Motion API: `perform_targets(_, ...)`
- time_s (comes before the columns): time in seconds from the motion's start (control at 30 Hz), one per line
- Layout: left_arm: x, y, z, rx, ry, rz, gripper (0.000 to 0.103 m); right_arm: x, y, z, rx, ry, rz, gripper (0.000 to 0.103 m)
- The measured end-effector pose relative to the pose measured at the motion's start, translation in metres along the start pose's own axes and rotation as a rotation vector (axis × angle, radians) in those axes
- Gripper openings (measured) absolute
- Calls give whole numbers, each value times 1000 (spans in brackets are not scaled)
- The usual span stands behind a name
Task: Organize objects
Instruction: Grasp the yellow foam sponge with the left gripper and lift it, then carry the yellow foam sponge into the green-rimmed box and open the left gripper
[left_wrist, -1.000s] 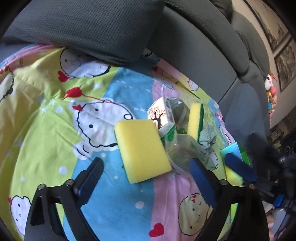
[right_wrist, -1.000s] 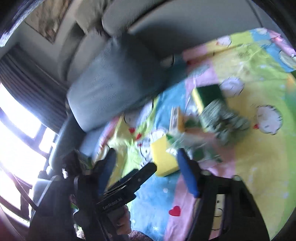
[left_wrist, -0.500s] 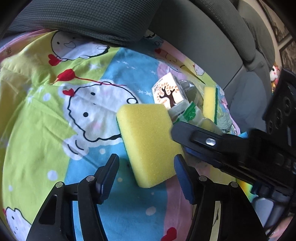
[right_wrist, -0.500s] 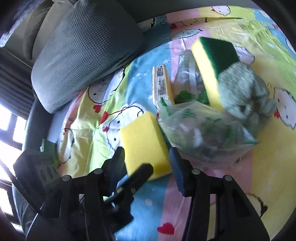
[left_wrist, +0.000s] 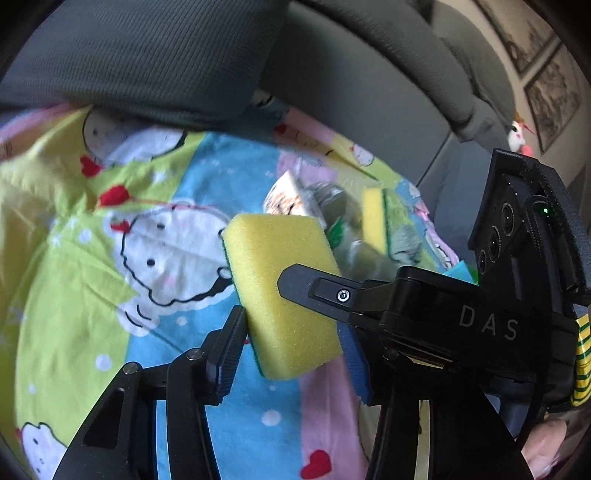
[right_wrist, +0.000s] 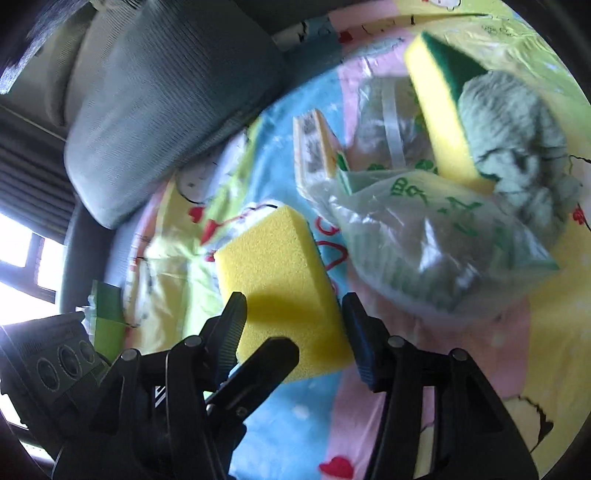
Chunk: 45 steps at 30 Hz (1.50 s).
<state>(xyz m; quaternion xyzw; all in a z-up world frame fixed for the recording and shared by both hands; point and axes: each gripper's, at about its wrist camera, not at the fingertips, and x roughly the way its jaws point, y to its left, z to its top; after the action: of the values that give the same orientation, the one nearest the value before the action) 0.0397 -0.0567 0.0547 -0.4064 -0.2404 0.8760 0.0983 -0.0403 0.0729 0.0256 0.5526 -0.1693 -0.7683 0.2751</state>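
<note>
We see a yellow sponge (left_wrist: 284, 291) on the blanket (left_wrist: 74, 295), L gripper (left_wrist: 291, 354) jaws just closing, squeezing it, R gripper (right_wrist: 295, 332) jaws just opening, either side of it, bag (right_wrist: 436, 251) nearby.

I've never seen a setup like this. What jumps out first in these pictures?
A bright yellow rectangular foam sponge sits in the middle, with both black claws, the left claw and the right claw, crowded around it; the left one has just been closing on it. Beneath lies a colourful cartoon-print bedsheet. Behind the sponge is a crinkled clear plastic bag with green print, below a big grey cushion.
</note>
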Motion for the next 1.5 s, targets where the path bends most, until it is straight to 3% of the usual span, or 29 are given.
perform_targets(0.37,-49,-73,0,212,-220,7,51,-93,21,-22,-110,-222,94,54)
perform_targets(0.53,-59,-99,-3,280,-260,-19,51,-125,18,-26,-130,-302,111,55)
perform_targets(0.77,-46,-162,7,491,-227,-85,51,-173,-1,-30,-94,-447,40,58)
perform_targets(1.07,-29,-237,1,713,-202,-205,51,-241,-51,-45,27,-641,18,60)
perform_targets(1.17,-20,-253,-3,747,-186,-232,51,-253,-69,-49,76,-676,17,60)
perform_targets(1.33,5,-257,-8,711,-135,-320,51,-260,-90,-54,144,-690,-30,61)
perform_targets(1.5,23,-270,-19,706,-93,-340,51,-263,-114,-55,216,-694,-67,61)
